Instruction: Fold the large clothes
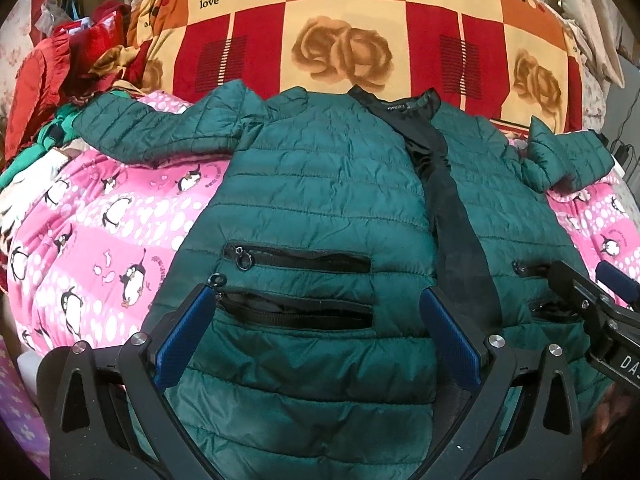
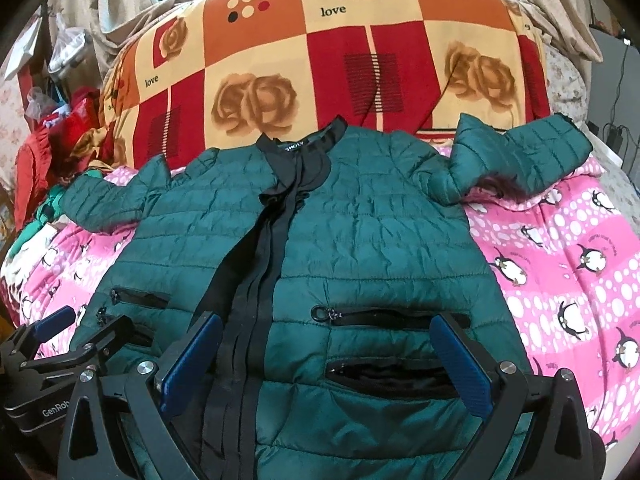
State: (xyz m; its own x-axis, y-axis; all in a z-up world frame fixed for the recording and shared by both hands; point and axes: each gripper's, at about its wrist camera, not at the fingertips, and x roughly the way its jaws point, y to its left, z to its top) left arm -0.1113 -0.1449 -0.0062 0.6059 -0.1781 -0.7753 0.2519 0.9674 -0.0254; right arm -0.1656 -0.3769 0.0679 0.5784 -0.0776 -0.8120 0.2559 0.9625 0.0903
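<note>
A dark green quilted jacket (image 1: 320, 184) lies flat, front up, on a pink penguin blanket (image 1: 100, 224), collar away from me, both sleeves spread out. It also shows in the right wrist view (image 2: 360, 240). A black zipper band (image 1: 452, 216) runs down its middle. My left gripper (image 1: 316, 300) is open and empty, hovering over the jacket's left front panel by two black zip pockets (image 1: 296, 260). My right gripper (image 2: 326, 324) is open and empty over the right front panel and its pockets (image 2: 396, 316). Each gripper shows at the edge of the other's view.
A large red, orange and cream rose-patterned quilt (image 1: 344, 28) is piled behind the jacket. Red and green clothes (image 1: 60, 80) are heaped at the far left. The pink blanket (image 2: 560, 264) extends to the right. Cables and a wall (image 2: 616, 92) stand at the far right.
</note>
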